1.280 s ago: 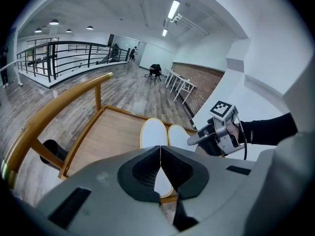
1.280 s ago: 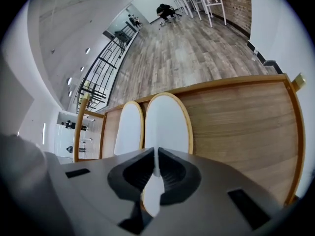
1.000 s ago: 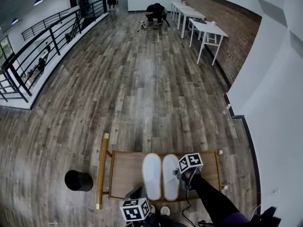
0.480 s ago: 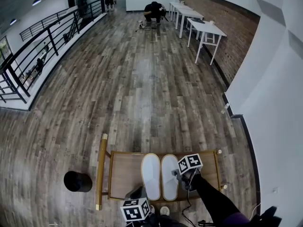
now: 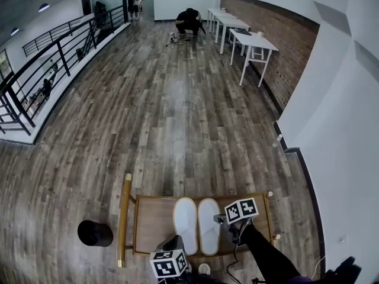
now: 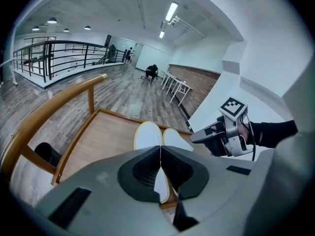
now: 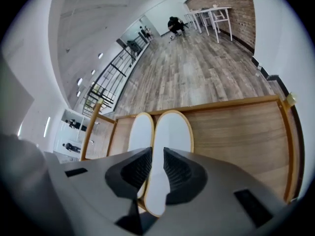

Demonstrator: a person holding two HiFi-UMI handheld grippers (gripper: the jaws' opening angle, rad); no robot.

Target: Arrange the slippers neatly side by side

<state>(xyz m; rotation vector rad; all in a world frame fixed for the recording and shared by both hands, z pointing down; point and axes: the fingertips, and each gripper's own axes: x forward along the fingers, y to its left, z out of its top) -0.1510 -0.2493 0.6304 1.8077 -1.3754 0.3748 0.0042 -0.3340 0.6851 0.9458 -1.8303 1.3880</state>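
On wooden tray (image 5: 155,223): two white slippers (image 5: 186,223) side by side, touching, toes pointing away. Left gripper (image 6: 160,157) near heels, jaws pressed together, empty. Right gripper (image 7: 152,163) above right-hand slipper's heel end, jaws narrowly parted, gripping nothing.

free: bare trolley top (image 5: 155,223) left of slippers (image 5: 196,225), narrower strip by right edge | obstacles: raised rim (image 5: 160,197) all round, handle bar (image 5: 123,218) along left edge (set higher on posts)

Two white slippers (image 5: 186,223) lie on one wooden trolley (image 5: 155,225). Beside the trolley sits one black round object (image 5: 95,233). Far beyond it are three white tables (image 5: 251,40), one crouching person (image 5: 189,19) and two standing people (image 5: 131,0).
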